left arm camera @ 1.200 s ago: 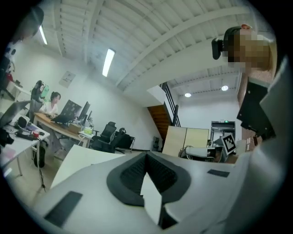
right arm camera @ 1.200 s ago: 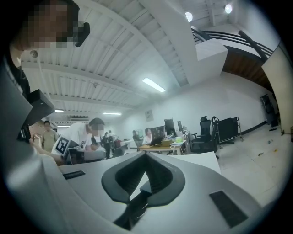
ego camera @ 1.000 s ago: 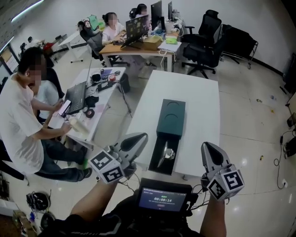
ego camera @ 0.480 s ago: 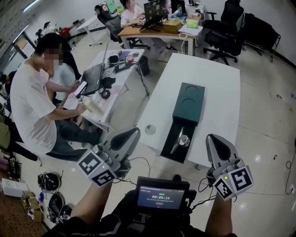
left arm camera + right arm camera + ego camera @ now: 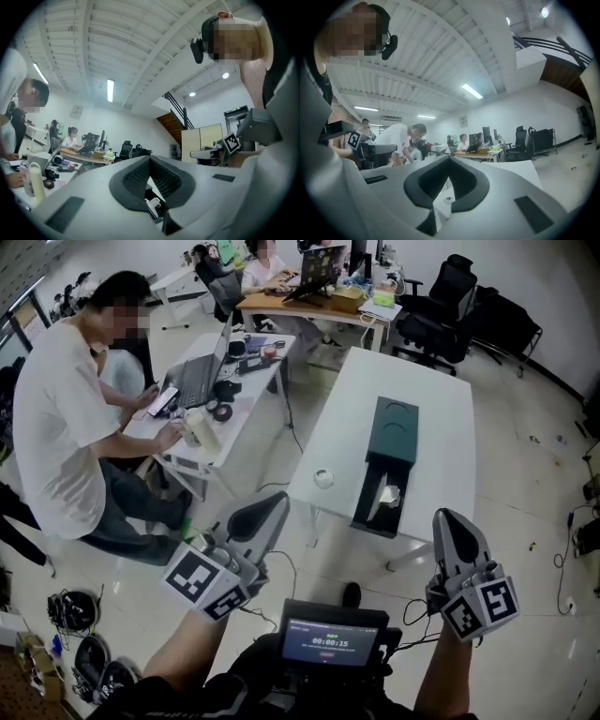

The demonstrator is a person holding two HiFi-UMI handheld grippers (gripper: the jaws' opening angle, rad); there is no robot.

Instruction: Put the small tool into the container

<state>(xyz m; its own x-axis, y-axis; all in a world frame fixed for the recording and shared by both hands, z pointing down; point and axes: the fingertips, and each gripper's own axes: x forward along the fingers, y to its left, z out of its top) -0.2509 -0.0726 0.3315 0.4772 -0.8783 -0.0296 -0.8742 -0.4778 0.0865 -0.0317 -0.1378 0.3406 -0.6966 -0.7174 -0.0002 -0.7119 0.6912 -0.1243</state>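
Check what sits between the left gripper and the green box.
Head view: floor past the left gripper, then the near corner of the white table with one small round disc on it, short of the green box.

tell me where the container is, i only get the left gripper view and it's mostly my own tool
observer: head view has the dark green container lying on the white table, ahead of you
operator: anything in it
observer: a shiny metal piece lies in its open black end
operator: and my other hand
observer: the right tool has its jaws together, nothing between them
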